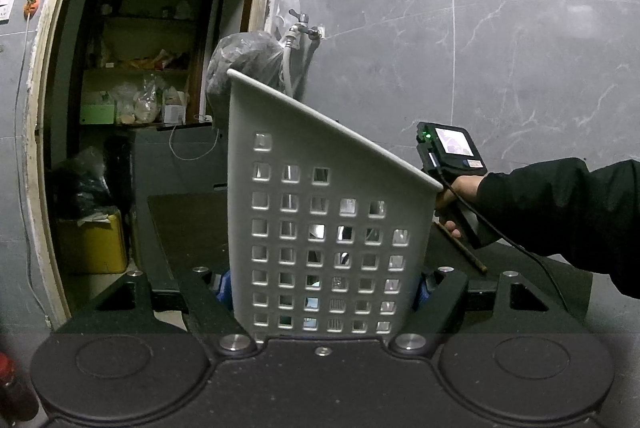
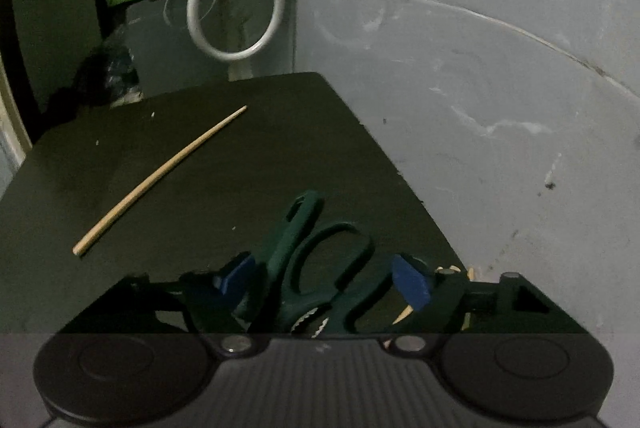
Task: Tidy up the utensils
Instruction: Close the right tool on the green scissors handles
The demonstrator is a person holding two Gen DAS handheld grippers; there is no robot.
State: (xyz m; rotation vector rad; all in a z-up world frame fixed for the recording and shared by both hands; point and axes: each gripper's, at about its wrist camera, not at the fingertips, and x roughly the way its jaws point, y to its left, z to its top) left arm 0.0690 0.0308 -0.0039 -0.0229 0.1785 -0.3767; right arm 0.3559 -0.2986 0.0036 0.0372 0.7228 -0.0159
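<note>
grey marble wall [image 1: 500,47] — tap [image 1: 304,27], white hose [image 2: 236,23], yellow canister [image 1: 92,244]

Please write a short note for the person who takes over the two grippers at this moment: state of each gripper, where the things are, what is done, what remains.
Left gripper: shut on the white perforated utensil holder, held upright above the dark table.
Right gripper: open, its jaws on either side of the green scissors lying on the table, pads not pressing.
A chopstick lies loose on the table, further from the gripper and to the left in the right wrist view.
Done: the holder is gripped; some items show through its holes, unclear which.
Left: scissors and chopstick into the holder.
</note>
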